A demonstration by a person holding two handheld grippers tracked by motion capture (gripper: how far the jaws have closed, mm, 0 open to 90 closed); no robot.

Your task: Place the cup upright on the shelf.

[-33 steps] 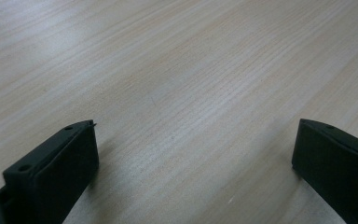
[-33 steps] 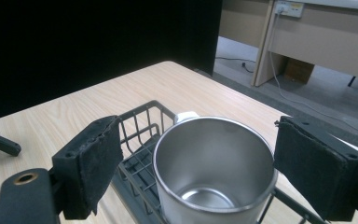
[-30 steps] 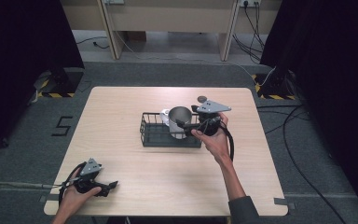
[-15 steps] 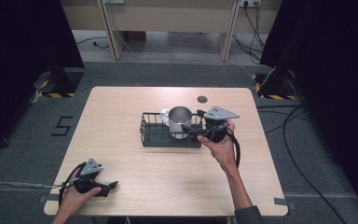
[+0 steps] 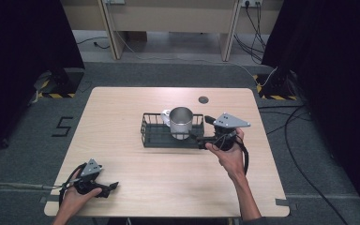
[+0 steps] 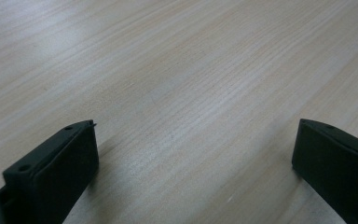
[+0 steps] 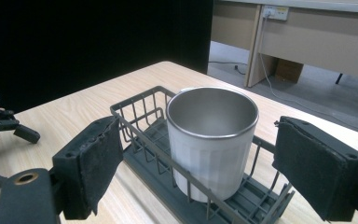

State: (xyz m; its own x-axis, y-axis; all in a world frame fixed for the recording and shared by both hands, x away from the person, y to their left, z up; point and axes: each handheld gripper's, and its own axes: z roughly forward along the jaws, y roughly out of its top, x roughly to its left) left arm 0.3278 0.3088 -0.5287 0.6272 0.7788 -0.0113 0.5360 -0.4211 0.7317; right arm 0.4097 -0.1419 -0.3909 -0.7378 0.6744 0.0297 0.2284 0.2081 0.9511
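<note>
My right gripper (image 7: 200, 163) has its jaws wide, empty, facing the steel cup (image 7: 211, 140) in the wire basket (image 5: 152, 133); next I judge closing in; left gripper (image 6: 191, 163) idles empty, jaws apart, on the desk (image 5: 122, 108)

A lab or recording studio is showing here: black curtains (image 5: 23, 42) are hanging at nine and three o'clock, cables (image 5: 304, 136) are trailing over grey carpet (image 5: 309, 187), hazard-striped tape (image 5: 272, 97) is marking stands, and a "5" (image 5: 63, 126) is marking the floor.

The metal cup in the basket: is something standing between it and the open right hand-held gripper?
Yes. The near wire wall of the basket crosses the lower part of the metal cup, in front of the right hand-held gripper. The cup's upper part is unobstructed.
</note>
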